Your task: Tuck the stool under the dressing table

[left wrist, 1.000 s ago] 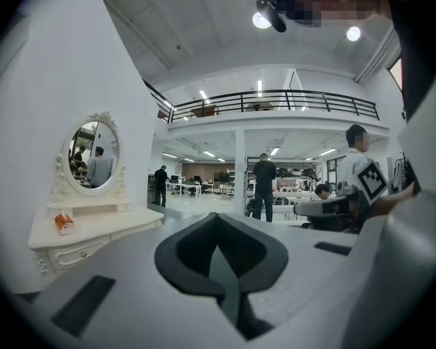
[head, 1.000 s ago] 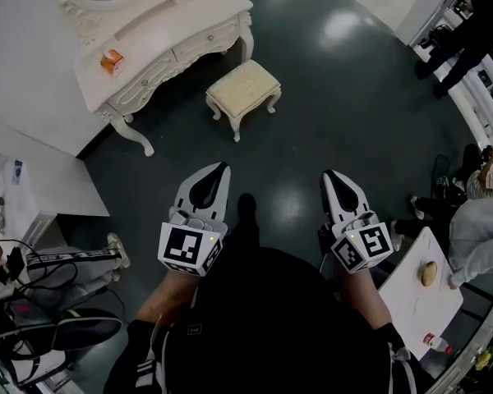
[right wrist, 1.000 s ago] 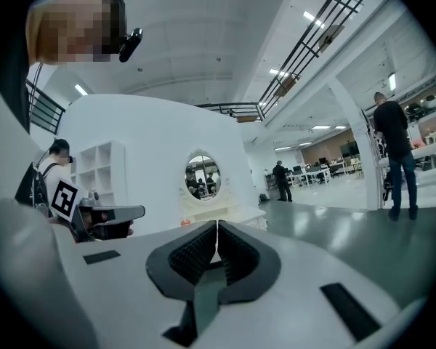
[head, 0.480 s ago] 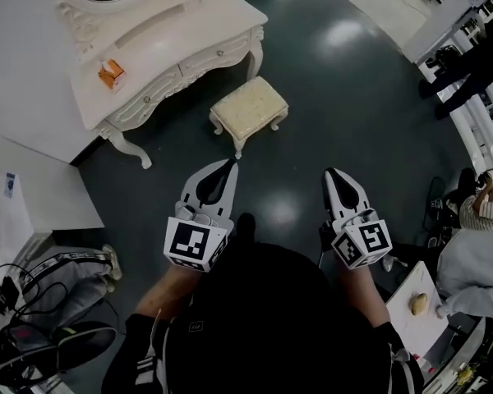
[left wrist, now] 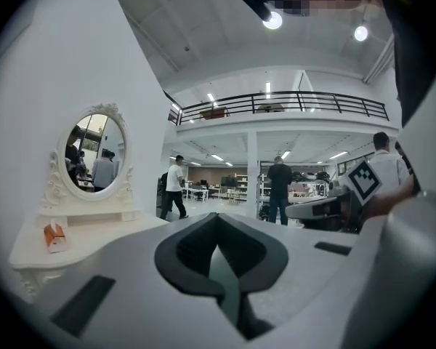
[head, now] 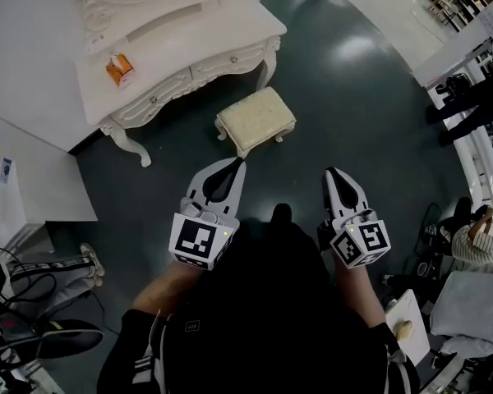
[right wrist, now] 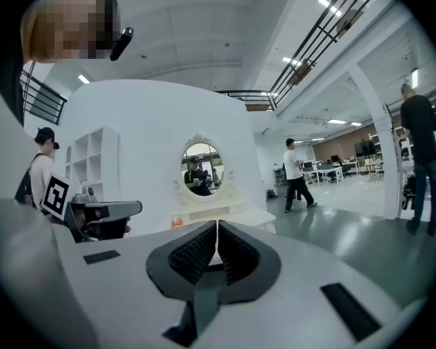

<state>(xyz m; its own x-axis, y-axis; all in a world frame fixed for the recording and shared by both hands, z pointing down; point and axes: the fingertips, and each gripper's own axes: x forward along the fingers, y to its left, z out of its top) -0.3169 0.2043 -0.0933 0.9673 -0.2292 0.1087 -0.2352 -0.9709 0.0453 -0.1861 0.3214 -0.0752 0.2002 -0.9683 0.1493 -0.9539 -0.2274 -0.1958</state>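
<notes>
Nearer the stool (head: 256, 119) than before, left claw (head: 234, 163) pressed together and empty, right claw (head: 334, 172) likewise

No legible text, brand, number or sign found. Print on orange box (head: 120, 69), far-left desk (head: 214, 35), too small to read.

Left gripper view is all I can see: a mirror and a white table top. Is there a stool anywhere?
Observer: Yes, a cream stool stands in front of the table, not under it.
Operator: Is my claw touching it?
Observer: No, the left claw is short of the stool, not touching it.
Operator: And the other claw, is it carrying something?
Observer: No, the right claw is shut and empty.
</notes>
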